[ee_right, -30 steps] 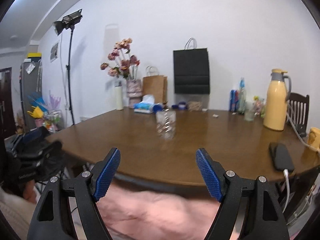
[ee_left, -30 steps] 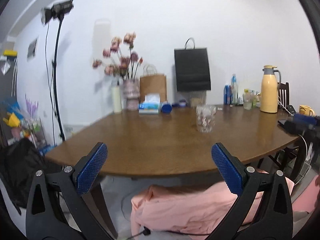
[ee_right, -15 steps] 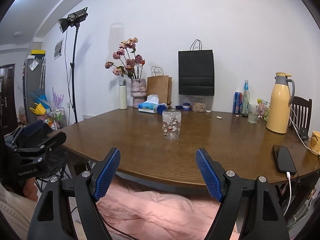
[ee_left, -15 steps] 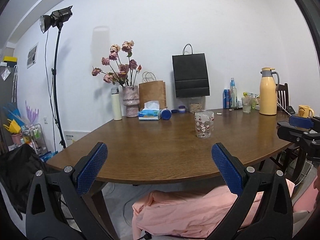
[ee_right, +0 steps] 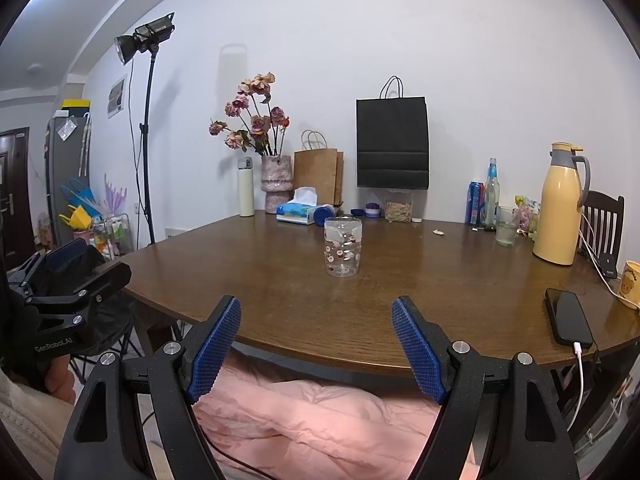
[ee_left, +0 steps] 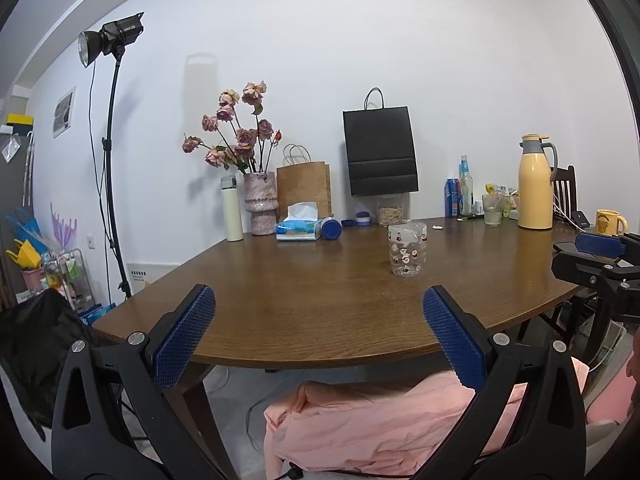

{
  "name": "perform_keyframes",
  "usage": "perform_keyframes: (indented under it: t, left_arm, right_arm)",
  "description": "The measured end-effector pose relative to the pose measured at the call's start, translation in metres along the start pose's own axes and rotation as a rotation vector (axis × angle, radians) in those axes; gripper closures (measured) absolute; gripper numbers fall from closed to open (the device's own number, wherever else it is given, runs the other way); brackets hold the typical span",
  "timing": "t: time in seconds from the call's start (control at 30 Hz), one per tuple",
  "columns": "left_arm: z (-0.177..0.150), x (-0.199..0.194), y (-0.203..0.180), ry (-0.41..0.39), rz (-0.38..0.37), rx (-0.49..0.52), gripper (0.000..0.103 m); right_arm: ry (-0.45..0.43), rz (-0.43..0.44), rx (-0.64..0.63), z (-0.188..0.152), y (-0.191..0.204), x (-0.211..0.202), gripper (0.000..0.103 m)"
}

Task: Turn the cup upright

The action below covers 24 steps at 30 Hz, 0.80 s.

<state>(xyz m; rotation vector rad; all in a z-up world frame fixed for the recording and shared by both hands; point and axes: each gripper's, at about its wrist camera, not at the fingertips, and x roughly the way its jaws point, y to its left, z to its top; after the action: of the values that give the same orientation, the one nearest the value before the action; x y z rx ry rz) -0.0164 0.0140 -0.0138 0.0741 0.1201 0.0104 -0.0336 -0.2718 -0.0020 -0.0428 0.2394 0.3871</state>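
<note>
A clear plastic cup (ee_left: 407, 249) printed with small red and white figures stands on the round brown wooden table (ee_left: 320, 300), near its middle; it also shows in the right wrist view (ee_right: 343, 247). I cannot tell which end is up. My left gripper (ee_left: 318, 332) is open and empty, held before the table's near edge, well short of the cup. My right gripper (ee_right: 316, 346) is open and empty, also before the near edge, with the cup straight ahead. Each gripper shows at the side of the other's view.
Along the table's far side stand a flower vase (ee_right: 277, 184), a tissue box (ee_right: 298, 210), paper bags (ee_right: 392, 142), bottles, a glass (ee_right: 506, 226) and a yellow thermos (ee_right: 560, 210). A phone (ee_right: 568, 322) on a cable and a yellow mug (ee_right: 631, 284) lie at right. Pink cloth (ee_right: 312, 420) lies below.
Both wrist views have tilted and settled, and the blur has gone. The cup stays where it stood. Both grippers stay open.
</note>
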Motion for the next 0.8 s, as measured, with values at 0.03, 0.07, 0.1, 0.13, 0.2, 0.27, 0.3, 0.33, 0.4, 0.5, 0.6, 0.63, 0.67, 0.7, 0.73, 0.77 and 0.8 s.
perform_keyframes:
  t: [0.03,0.07,0.1,0.13,0.2,0.27,0.3,0.33,0.4,0.5,0.6,0.63,0.67,0.7,0.73,0.77,0.8]
  left_arm:
    - [0.0000,-0.0001,-0.0001,0.000,0.001,0.000,0.000]
    - [0.0000,-0.0001,0.0000,-0.001,0.001,0.000,0.000]
    - [0.0001,-0.0002,-0.0005,-0.002,0.002,0.000,0.000]
    - [0.0002,-0.0003,-0.0008,-0.003,0.003,0.000,0.000]
    - [0.0003,-0.0005,-0.0006,-0.004,0.004,0.000,0.000]
    - [0.0006,-0.0007,-0.0002,-0.006,0.006,0.000,0.000]
    - [0.0005,-0.0008,-0.0007,-0.007,0.006,0.001,0.000]
    - [0.0005,-0.0008,-0.0010,-0.007,0.007,0.001,0.000]
    - [0.0006,-0.0010,-0.0006,-0.007,0.008,0.000,0.000]
    - [0.0011,-0.0012,0.0014,-0.009,0.008,0.001,0.000]
    - [0.0011,-0.0012,0.0013,-0.009,0.008,0.001,0.000]
    - [0.0011,-0.0012,0.0014,-0.008,0.008,0.001,0.000]
    - [0.0011,-0.0013,0.0014,-0.009,0.009,0.001,0.000]
    - [0.0010,-0.0013,0.0015,-0.009,0.009,0.001,0.000]
    - [0.0009,-0.0010,0.0016,-0.009,0.008,0.002,0.000]
    - [0.0010,-0.0013,0.0017,-0.009,0.007,0.001,0.000]
    - [0.0010,-0.0013,0.0015,-0.010,0.007,0.001,0.000]
  right_arm:
    - [0.000,-0.001,0.001,-0.0001,-0.0006,0.0001,0.020]
    - [-0.002,-0.001,0.003,0.0001,-0.0012,-0.0002,0.020]
    - [-0.002,-0.002,0.004,0.0001,-0.0013,-0.0003,0.020]
    - [-0.003,-0.004,0.004,0.0001,-0.0009,-0.0003,0.020]
    - [-0.006,-0.005,0.003,0.0005,-0.0008,-0.0005,0.020]
    - [-0.006,-0.005,0.003,0.0006,-0.0011,-0.0004,0.020]
    - [-0.005,-0.005,0.003,0.0003,-0.0011,-0.0004,0.020]
    - [-0.005,-0.006,0.004,0.0007,-0.0016,-0.0006,0.020]
    - [-0.006,-0.007,0.005,0.0011,-0.0017,-0.0010,0.020]
    - [-0.005,-0.006,0.004,0.0013,-0.0017,-0.0014,0.020]
    - [-0.006,-0.008,0.004,0.0011,-0.0010,-0.0012,0.020]
    - [-0.005,-0.008,0.005,0.0011,-0.0015,-0.0011,0.020]
    - [-0.006,-0.009,0.006,0.0010,-0.0017,-0.0011,0.020]
    - [-0.006,-0.008,0.007,0.0012,-0.0022,-0.0013,0.020]
    - [-0.005,-0.009,0.006,0.0009,-0.0022,-0.0009,0.020]
    - [-0.004,-0.010,0.006,0.0009,-0.0024,-0.0010,0.020]
    - [-0.003,-0.008,0.005,0.0010,-0.0025,-0.0012,0.020]
